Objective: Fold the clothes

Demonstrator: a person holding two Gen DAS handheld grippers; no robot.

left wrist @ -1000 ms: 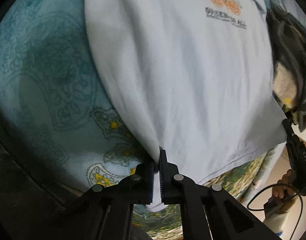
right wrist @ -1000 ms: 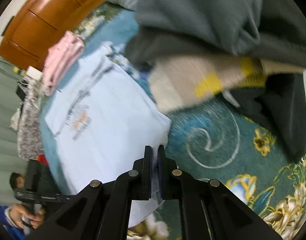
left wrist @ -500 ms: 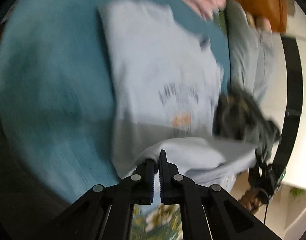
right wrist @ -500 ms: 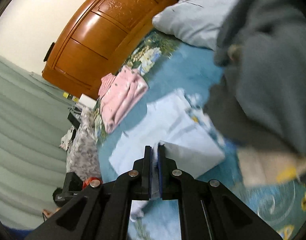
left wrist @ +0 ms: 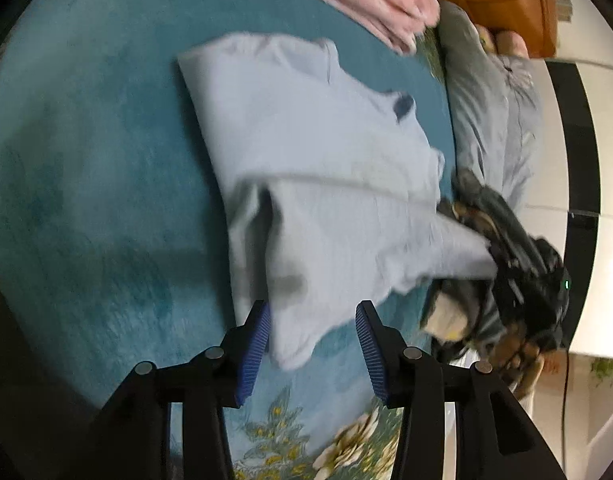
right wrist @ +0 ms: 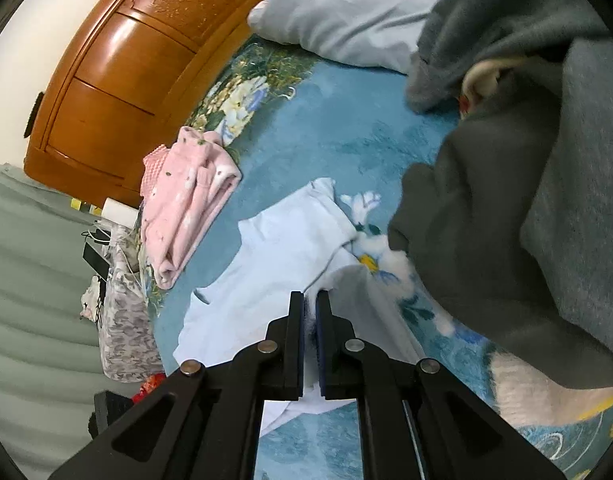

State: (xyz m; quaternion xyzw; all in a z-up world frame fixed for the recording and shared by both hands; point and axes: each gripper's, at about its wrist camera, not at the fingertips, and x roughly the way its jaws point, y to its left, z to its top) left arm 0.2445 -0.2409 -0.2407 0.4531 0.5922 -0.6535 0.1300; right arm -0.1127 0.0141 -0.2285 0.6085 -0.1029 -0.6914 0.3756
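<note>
Your left gripper (left wrist: 312, 338) hovers with its two blue-padded jaws spread wide apart, holding nothing; a loose corner of the pale blue T-shirt (left wrist: 318, 184) lies on the bed between and just beyond them. The shirt rests on a teal bedspread (left wrist: 90, 168) with a floral border, its lower half doubled up over its upper half, so a fold edge runs across the middle. Your right gripper (right wrist: 310, 320) has its jaws pressed nearly together on the shirt's edge (right wrist: 282, 276), pinching a bit of the pale fabric between the pads. In the left wrist view, that gripper appears at the far right as a dark shape (left wrist: 522, 280) with a small green light, gripping the stretched corner of the shirt, with the hand (left wrist: 518, 356) that holds it below. A folded pink garment (right wrist: 186, 204) lies on the bedspread beyond the shirt, apart from it, near a carved wooden headboard (right wrist: 118, 64). A heap of dark grey clothes (right wrist: 518, 184) sits just to the right of the shirt, with a cream and yellow piece (right wrist: 546, 396) showing beneath. A pale grey pillow (right wrist: 358, 12) lies against the headboard. No basket, box or drawer holding clothes is in sight; everything lies loose on the bed.
</note>
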